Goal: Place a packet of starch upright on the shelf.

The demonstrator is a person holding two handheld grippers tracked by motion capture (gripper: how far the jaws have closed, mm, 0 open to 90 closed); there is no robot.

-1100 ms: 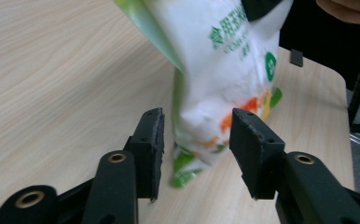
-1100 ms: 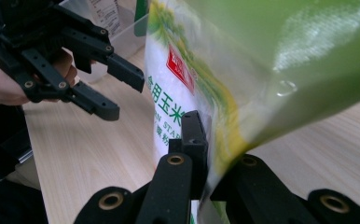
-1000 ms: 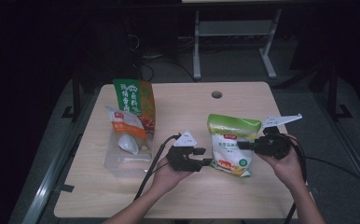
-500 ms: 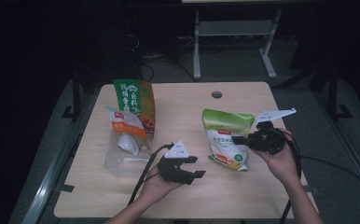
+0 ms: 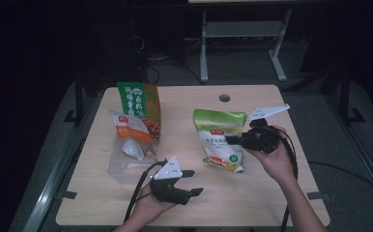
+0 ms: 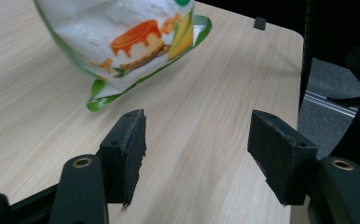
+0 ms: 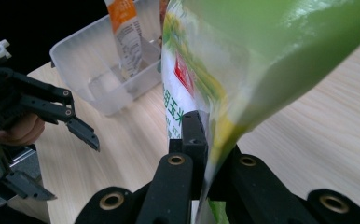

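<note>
Since the earlier frames, the left gripper (image 5: pixel 194 182) has withdrawn from the green pouch (image 5: pixel 219 137) toward the near table (image 5: pixel 271 203) edge; its jaws stand wide apart, holding nothing. The right gripper (image 5: pixel 229 140) is clamped on the pouch's side edge, holding it tilted with its bottom corner at the tabletop. Beside it, a clear container (image 5: pixel 126 166) holds an orange-labelled bag (image 5: pixel 129 133).
</note>
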